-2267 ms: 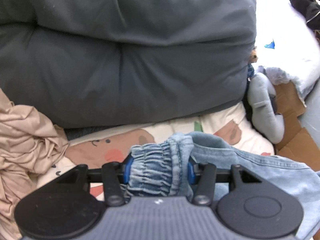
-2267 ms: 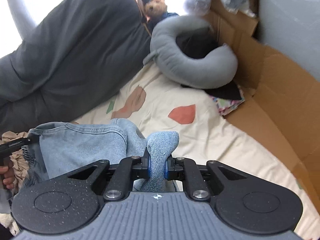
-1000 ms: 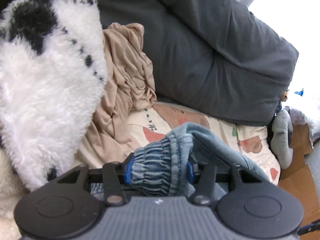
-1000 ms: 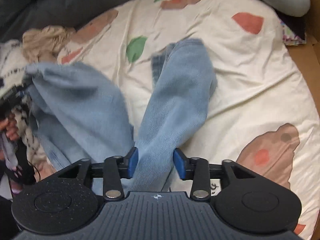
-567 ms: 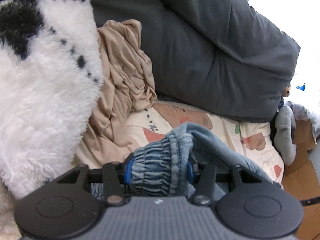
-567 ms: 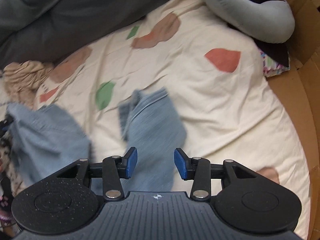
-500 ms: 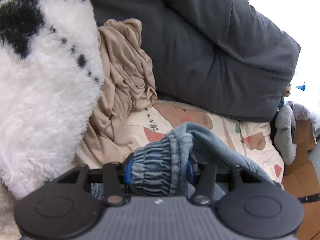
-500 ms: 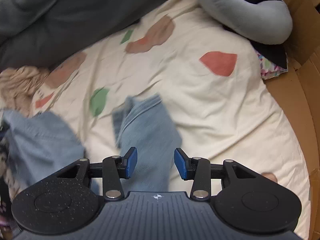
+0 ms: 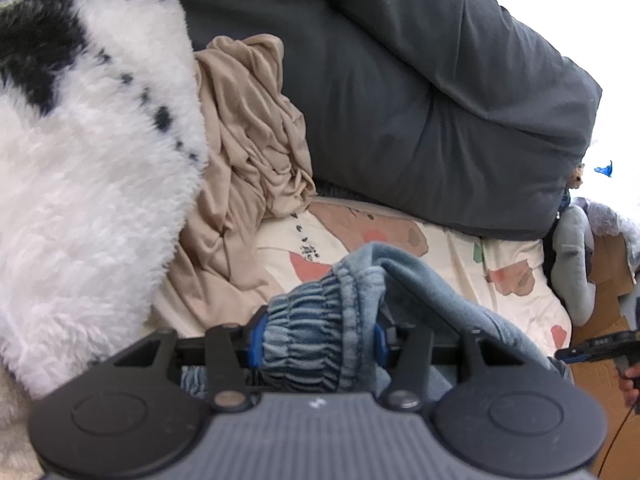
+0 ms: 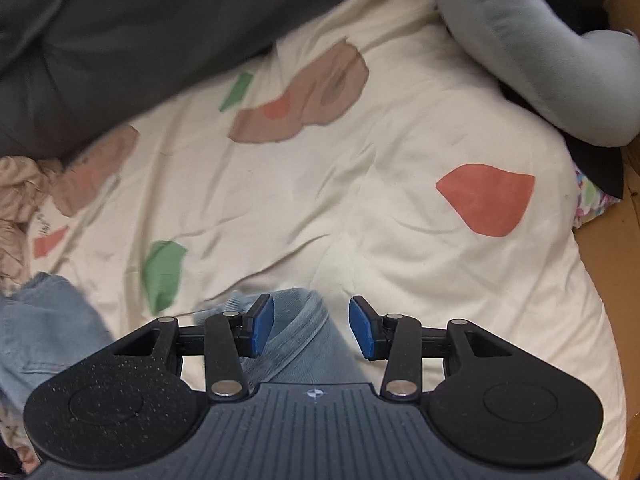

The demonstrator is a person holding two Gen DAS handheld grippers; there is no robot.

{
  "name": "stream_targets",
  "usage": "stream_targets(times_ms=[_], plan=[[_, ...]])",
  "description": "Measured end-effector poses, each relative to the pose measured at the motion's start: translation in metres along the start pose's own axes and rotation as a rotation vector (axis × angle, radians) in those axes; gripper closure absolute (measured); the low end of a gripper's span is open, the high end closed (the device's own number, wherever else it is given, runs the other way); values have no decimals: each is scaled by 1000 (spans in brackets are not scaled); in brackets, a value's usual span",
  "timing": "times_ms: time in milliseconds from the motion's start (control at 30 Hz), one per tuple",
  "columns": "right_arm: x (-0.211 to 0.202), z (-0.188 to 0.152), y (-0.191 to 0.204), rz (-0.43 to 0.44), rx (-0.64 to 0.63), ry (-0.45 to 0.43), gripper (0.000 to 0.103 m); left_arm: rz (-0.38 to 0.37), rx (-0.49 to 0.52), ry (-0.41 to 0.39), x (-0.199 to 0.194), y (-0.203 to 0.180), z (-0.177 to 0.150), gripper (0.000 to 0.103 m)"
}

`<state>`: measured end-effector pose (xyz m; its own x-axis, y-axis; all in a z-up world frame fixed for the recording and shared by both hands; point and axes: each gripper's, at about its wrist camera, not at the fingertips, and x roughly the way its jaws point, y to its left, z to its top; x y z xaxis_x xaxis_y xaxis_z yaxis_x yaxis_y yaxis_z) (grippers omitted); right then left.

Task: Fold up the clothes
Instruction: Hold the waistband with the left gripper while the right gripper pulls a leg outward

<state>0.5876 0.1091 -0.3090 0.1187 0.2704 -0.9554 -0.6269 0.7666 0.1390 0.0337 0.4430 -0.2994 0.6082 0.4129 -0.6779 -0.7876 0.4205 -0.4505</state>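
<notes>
Cream patterned bedsheet [image 10: 360, 208] carries light-blue jeans [image 10: 296, 344]; left gripper [image 9: 316, 340] clamps their elastic waistband [image 9: 316, 332], while right gripper [image 10: 311, 330] hangs with jaws apart over one leg, untouched.

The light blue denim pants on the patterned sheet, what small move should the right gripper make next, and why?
Probably lower the right gripper and close it on the light blue denim pants leg lying between its open jaws. The left gripper already clamps the gathered elastic waistband, so a second hold would let the pants be spread on the cream patterned sheet for folding.
</notes>
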Motion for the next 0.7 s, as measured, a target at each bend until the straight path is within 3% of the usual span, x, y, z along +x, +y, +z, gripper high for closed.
stream_targets(times_ms=[167,200,267,533,700], plan=[[19,-2,-7,-58,17,57,58,0,8,-11,0,-3,0,51],[21,-4,-9,-60,24,75,73,1,12,-14,0,-4,1,51],[23,-8,-14,-65,39,110,91,-1,16,-19,2,-6,2,51],[-21,-46,-49,-123,73,66,92,-14,41,-60,15,-25,12,51],[-55,-83,-94,-178,174,43,92,-35,131,-89,29,-47,27,51]])
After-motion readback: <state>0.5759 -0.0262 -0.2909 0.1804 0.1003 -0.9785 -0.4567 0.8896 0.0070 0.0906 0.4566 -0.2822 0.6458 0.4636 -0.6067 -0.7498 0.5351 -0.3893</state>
